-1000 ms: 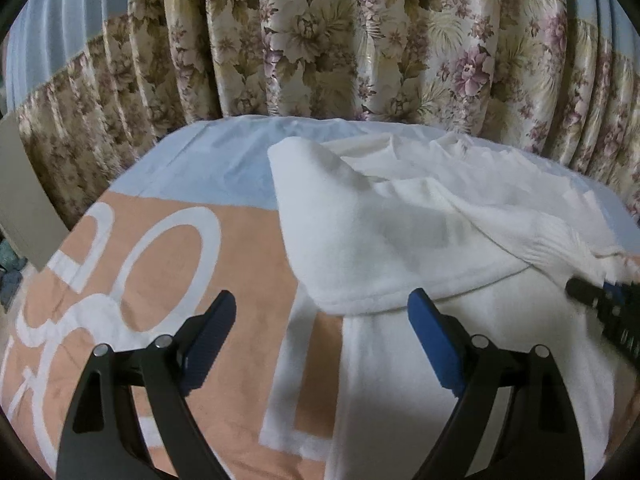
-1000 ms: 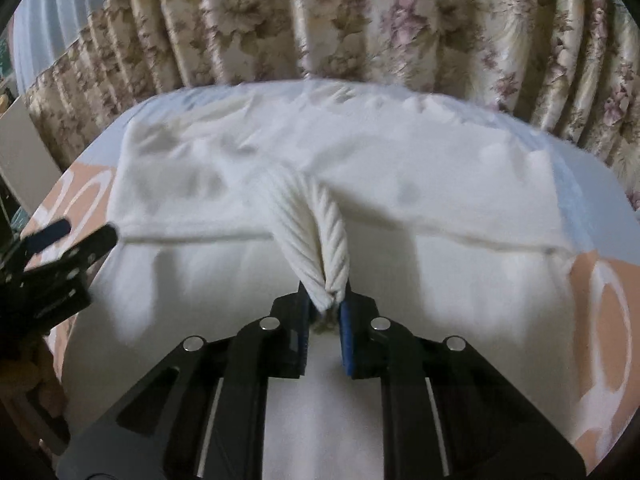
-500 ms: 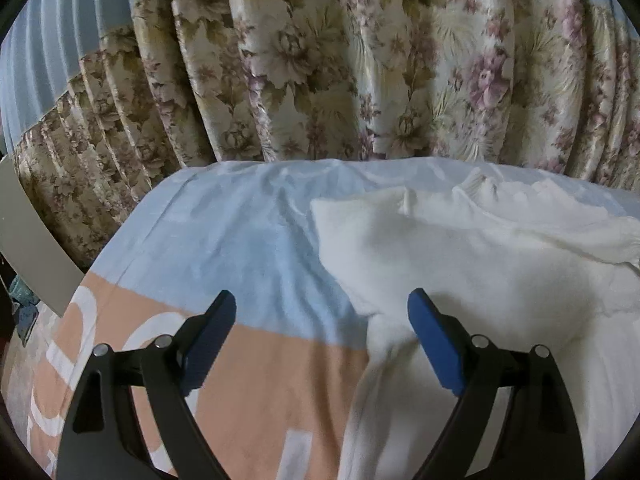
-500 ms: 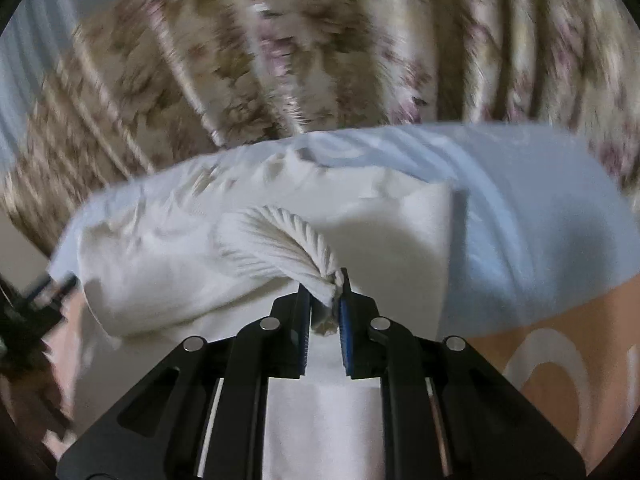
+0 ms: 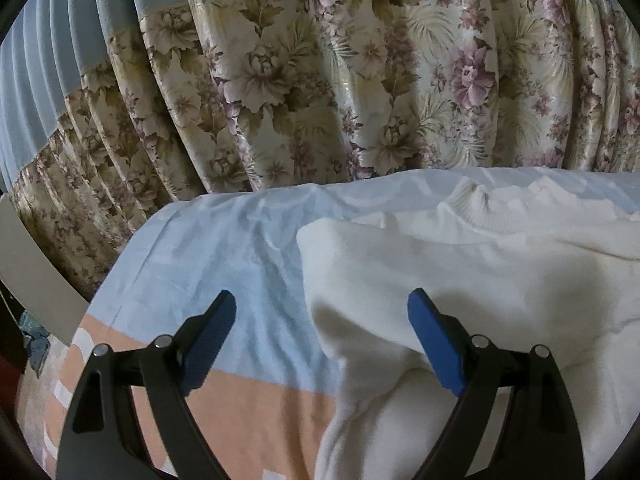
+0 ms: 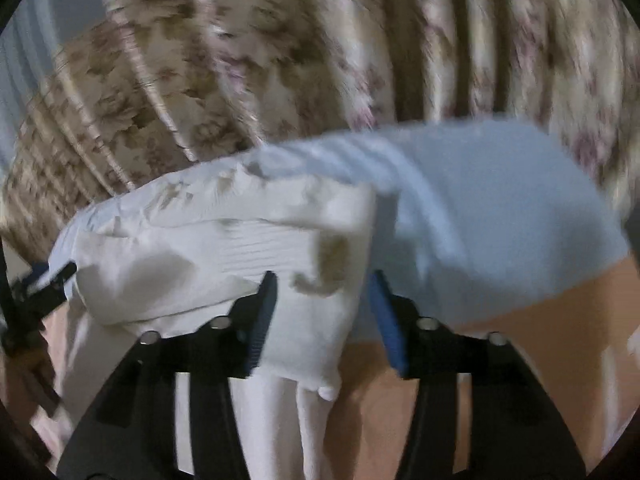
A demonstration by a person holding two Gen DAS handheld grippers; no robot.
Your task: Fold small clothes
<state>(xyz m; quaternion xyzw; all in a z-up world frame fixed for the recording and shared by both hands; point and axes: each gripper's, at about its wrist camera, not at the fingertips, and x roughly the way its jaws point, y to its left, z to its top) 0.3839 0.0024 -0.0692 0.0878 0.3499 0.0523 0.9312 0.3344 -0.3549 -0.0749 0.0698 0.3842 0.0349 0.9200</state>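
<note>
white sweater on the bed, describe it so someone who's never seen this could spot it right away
Start at the floral curtain; in front of it lies a bed sheet, pale blue with an orange band. On the sheet lies the white sweater, partly folded over itself, its ribbed collar toward the curtain. It is the only plain cream knit there, against printed and coloured fabric.

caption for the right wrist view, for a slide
Right gripper opening above the white sweater on the blue-and-peach sheet.
</note>
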